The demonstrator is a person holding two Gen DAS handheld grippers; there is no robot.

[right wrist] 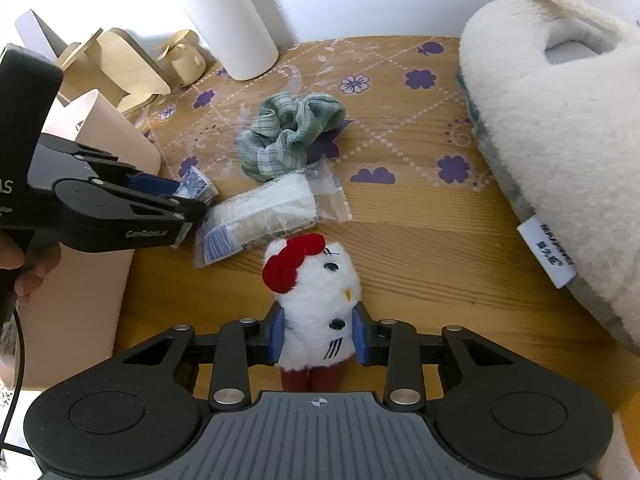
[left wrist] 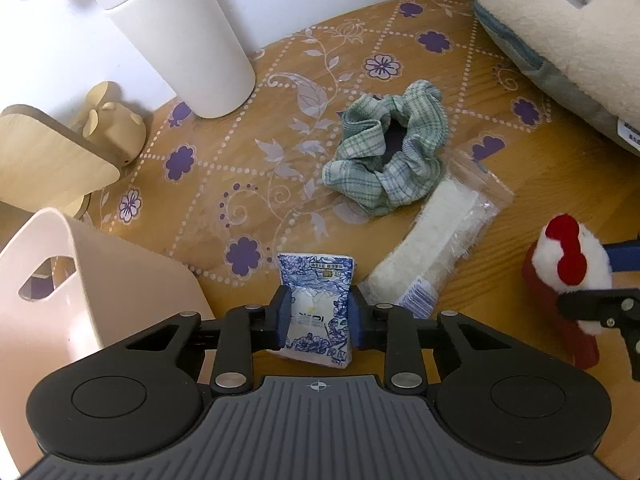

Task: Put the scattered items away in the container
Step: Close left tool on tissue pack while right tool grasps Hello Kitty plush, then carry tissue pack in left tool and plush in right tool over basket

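Note:
My left gripper (left wrist: 318, 314) is shut on a blue-and-white tissue pack (left wrist: 318, 300), held just right of the pink container (left wrist: 80, 280). In the right wrist view the left gripper (right wrist: 188, 200) holds the tissue pack (right wrist: 198, 186) beside the pink container (right wrist: 116, 136). My right gripper (right wrist: 319, 334) is shut on a white plush cat with a red bow (right wrist: 316, 292), which also shows in the left wrist view (left wrist: 568, 264). A green plaid scrunchie (left wrist: 390, 148) and a clear bag with white cloth (left wrist: 432, 240) lie on the table.
A white bottle (left wrist: 180, 36), a wooden stand (left wrist: 44, 160) and a wooden figurine (left wrist: 116, 124) stand at the back left. A large fluffy white slipper (right wrist: 552, 120) fills the right side. The wooden table (right wrist: 420, 248) has a flowered mat (left wrist: 240, 152).

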